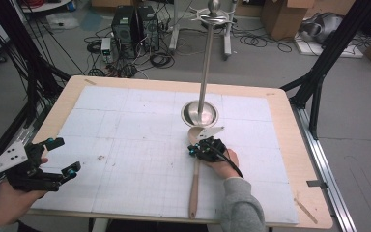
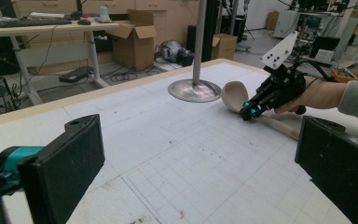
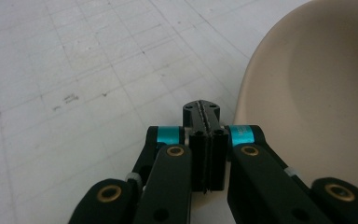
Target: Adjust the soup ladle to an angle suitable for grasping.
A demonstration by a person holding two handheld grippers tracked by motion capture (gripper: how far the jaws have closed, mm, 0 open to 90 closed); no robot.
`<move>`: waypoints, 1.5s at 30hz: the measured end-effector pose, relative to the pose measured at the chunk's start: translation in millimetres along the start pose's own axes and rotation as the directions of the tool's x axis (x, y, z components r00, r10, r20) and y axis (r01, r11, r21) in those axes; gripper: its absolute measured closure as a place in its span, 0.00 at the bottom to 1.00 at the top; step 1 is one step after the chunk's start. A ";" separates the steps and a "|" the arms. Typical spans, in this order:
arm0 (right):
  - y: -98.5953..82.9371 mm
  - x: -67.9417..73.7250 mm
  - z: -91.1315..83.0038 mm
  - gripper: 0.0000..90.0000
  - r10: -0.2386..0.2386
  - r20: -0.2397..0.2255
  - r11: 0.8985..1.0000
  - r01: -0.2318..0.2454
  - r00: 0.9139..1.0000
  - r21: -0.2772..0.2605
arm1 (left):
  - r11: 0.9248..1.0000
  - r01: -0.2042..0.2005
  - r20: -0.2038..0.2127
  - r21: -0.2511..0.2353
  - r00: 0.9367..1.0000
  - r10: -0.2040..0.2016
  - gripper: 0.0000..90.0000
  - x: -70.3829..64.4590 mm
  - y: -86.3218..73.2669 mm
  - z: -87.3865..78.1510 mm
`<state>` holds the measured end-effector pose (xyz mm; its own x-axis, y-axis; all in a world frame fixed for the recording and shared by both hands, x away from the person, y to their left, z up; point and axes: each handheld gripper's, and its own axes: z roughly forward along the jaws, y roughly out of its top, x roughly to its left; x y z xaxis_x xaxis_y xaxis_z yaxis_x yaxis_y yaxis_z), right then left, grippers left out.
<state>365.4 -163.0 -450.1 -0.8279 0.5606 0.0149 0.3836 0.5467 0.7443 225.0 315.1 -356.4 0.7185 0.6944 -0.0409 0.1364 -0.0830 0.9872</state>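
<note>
Right gripper (image 1: 199, 151) sits beside the wooden spoon (image 1: 193, 186), jaws pressed together on nothing; left gripper (image 1: 60, 158) waits spread wide. Spoon looks light, stiff and smooth: best pinched mid-handle. It lies mid-table, long axis front to back, bowl pointing at the metal stand (image 1: 199, 114)

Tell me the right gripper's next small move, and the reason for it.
Probably open the jaws and shift onto the ladle's handle. The right gripper has its jaws pressed together with nothing between them, beside the ladle's bowl, and the wooden ladle lies flat on the table beside the stand's base.
</note>
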 end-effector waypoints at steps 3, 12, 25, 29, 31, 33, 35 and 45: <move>-3.9 -2.4 -5.0 1.00 0.006 0.007 1.000 -0.006 1.000 0.006 | 1.000 0.000 0.000 0.000 1.000 0.000 0.02 0.0 0.2 0.5; -17.3 -8.0 -21.1 1.00 0.033 0.034 0.999 -0.033 0.999 0.013 | 1.000 -0.003 0.014 0.001 1.000 0.003 0.02 -0.3 1.5 7.0; -42.1 -16.7 -51.2 1.00 0.070 0.101 0.997 -0.073 0.992 0.027 | 1.000 -0.011 0.049 0.008 0.999 0.011 0.02 -3.3 4.1 23.6; -49.8 -19.2 -60.1 1.00 0.087 0.121 0.995 -0.091 0.989 0.028 | 1.000 -0.011 0.057 0.008 0.998 0.010 0.02 -3.5 4.6 28.5; -53.5 -20.5 -64.9 1.00 0.093 0.133 0.995 -0.098 0.987 0.033 | 1.000 -0.012 0.062 0.008 0.998 0.012 0.02 -4.1 5.0 31.2; -57.3 -21.8 -69.6 1.00 0.103 0.144 0.994 -0.109 0.984 0.033 | 1.000 -0.013 0.068 0.008 0.998 0.012 0.02 -4.9 5.5 33.9; -64.5 -24.6 -77.7 1.00 0.117 0.157 0.992 -0.124 0.981 0.033 | 1.000 -0.015 0.074 0.010 0.997 0.015 0.02 -5.4 6.0 36.4; -87.5 -31.7 -104.7 1.00 0.165 0.206 0.984 -0.176 0.964 0.034 | 1.000 -0.020 0.101 0.014 0.995 0.019 0.02 -8.3 8.0 49.7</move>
<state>315.2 -293.7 -445.9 -0.6509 0.7592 -0.0003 0.5369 0.4606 0.7068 254.0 273.1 -355.9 0.7859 0.6172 -0.0377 0.1317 -0.1074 0.9855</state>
